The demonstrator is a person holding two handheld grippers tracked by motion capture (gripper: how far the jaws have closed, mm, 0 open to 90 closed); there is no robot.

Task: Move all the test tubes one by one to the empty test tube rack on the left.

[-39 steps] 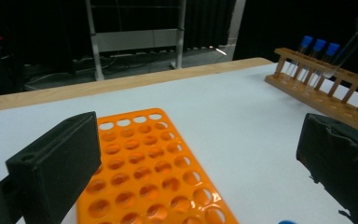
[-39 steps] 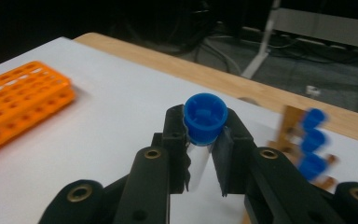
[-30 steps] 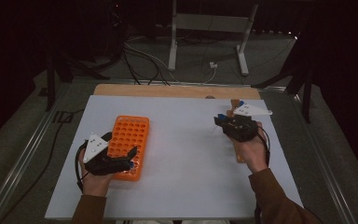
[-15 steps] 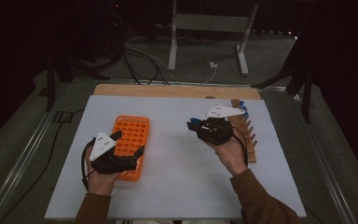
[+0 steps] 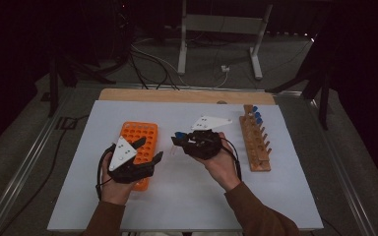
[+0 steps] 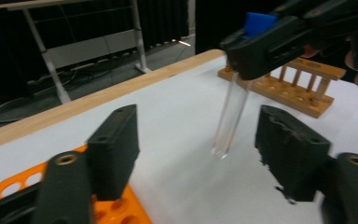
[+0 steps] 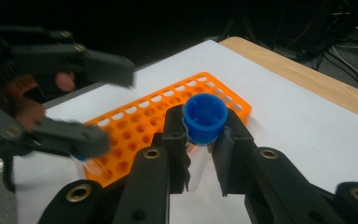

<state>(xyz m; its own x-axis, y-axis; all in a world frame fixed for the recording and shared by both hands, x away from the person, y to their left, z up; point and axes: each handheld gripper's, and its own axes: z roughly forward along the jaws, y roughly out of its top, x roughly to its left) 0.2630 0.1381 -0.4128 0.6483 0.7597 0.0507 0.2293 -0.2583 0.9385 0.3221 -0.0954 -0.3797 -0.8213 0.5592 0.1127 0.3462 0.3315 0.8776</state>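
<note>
Right gripper [image 7: 200, 140]: jaws closed on a clear test tube [image 6: 230, 116] just under its blue cap [image 7: 205, 116]. The cap stands above the jaw tips; the glass body hangs down from between them, free of the white table sheet [image 5: 197, 196]. In the left gripper view the tube hangs roughly upright between that gripper's own two jaws, nearer the right-hand one, touching neither.

Left gripper [image 5: 150, 151]: jaws spread wide, nothing between the pads. It sits over the near end of the orange tube rack [image 5: 138, 140], which lies flat on the sheet. In the right gripper view the rack extends beyond and to the left of the right jaws, its rows of holes open; a blurred tube-like item shows at the rack's near edge, and I cannot tell what it is.

A wooden tube rack [image 5: 256, 145] stands well to the right of the right gripper, holding blue-capped tubes [image 5: 257, 117] at its far end.
</note>
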